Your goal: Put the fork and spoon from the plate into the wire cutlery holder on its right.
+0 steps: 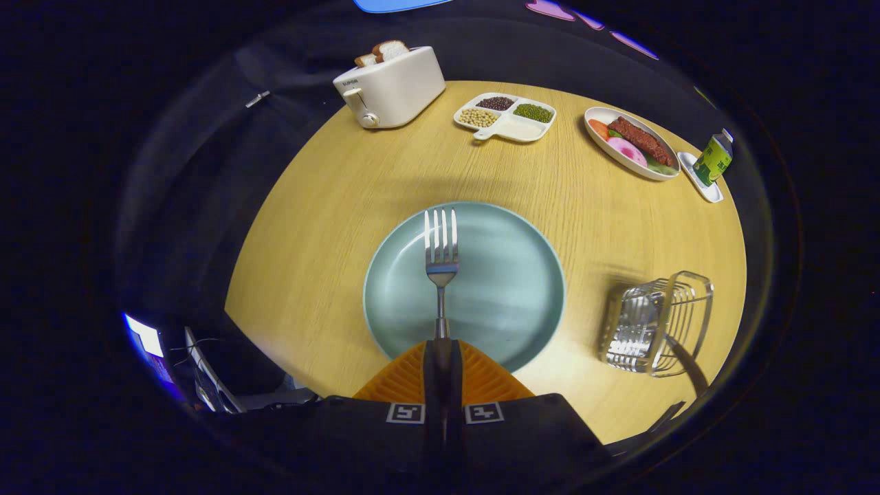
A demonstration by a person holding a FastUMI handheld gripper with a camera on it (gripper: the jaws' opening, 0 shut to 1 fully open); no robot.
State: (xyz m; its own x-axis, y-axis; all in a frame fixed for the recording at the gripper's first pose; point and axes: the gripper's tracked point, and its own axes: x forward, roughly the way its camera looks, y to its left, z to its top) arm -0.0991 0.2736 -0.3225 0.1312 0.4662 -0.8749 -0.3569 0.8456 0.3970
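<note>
My gripper (441, 347) is shut on the handle of a metal fork (441, 254), whose tines point forward, away from the fingers. The fork hangs above a pale blue-green plate (509, 289) on the round wooden table. The orange ribbed fingers (405, 378) press together around the handle. The wire cutlery holder (656, 323) stands to the right of the plate, and a dark handle sticks out of it toward me; I cannot tell whether it is the spoon. The plate's surface looks bare under the fork.
Beyond the plate, a white toaster (390, 86) with bread slices stands at the far left. A divided dish of beans (505, 117), an oval plate of food (632, 141) and a green carton (713, 159) on a small tray line the far right.
</note>
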